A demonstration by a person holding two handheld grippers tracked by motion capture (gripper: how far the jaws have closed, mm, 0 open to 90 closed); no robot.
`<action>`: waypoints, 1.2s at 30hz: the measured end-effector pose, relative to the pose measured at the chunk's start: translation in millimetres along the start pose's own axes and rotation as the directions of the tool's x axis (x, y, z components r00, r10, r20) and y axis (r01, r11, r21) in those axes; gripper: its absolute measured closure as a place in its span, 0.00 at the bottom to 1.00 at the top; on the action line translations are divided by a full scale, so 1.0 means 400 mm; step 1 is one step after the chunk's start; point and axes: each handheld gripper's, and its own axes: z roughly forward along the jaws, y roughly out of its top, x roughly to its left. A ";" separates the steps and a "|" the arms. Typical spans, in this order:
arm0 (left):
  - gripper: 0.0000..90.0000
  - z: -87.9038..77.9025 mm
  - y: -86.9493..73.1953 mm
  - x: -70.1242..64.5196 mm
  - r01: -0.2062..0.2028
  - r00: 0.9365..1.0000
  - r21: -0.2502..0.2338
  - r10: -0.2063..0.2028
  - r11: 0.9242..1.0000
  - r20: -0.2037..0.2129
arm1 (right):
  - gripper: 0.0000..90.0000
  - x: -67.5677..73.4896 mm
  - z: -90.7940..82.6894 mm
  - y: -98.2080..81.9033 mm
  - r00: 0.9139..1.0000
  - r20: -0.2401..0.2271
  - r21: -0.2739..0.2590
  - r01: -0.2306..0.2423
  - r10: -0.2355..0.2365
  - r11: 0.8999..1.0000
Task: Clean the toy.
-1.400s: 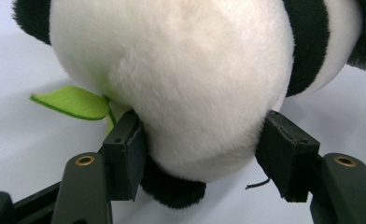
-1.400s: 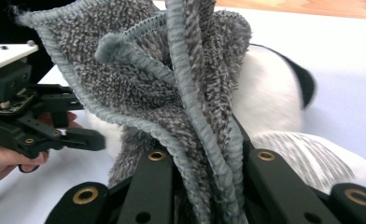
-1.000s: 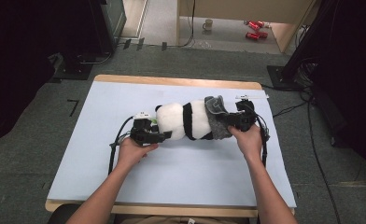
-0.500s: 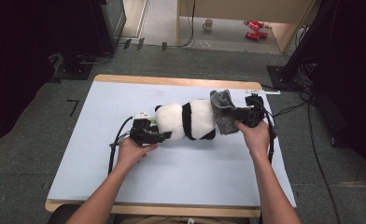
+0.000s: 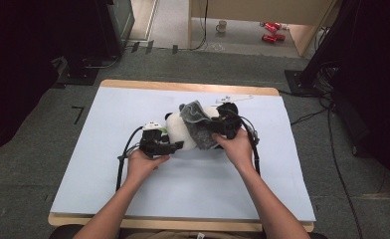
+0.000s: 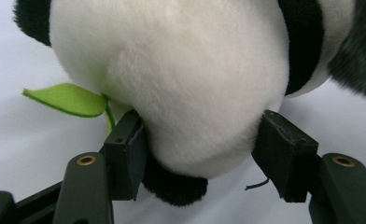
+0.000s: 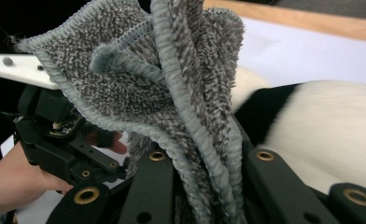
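The plush panda (image 5: 180, 130) is clamped by the left hand-held gripper (image 5: 175, 146); the grey cloth (image 5: 199, 124) is pinched by the right hand-held gripper (image 5: 214, 130), mid-counter (image 5: 108, 104).

No readable text, labels, brands, numbers or signs anywhere.

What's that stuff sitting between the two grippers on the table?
A plush panda, draped with a grey cloth. In the high view it spans the gap between the left gripper and the right gripper.
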 end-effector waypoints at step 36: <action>0.44 0.016 0.012 -0.001 0.006 1.000 0.034 -0.006 0.999 -0.004 | 0.87 -0.106 -0.065 -0.037 0.993 0.098 0.015 -0.066 0.064 0.998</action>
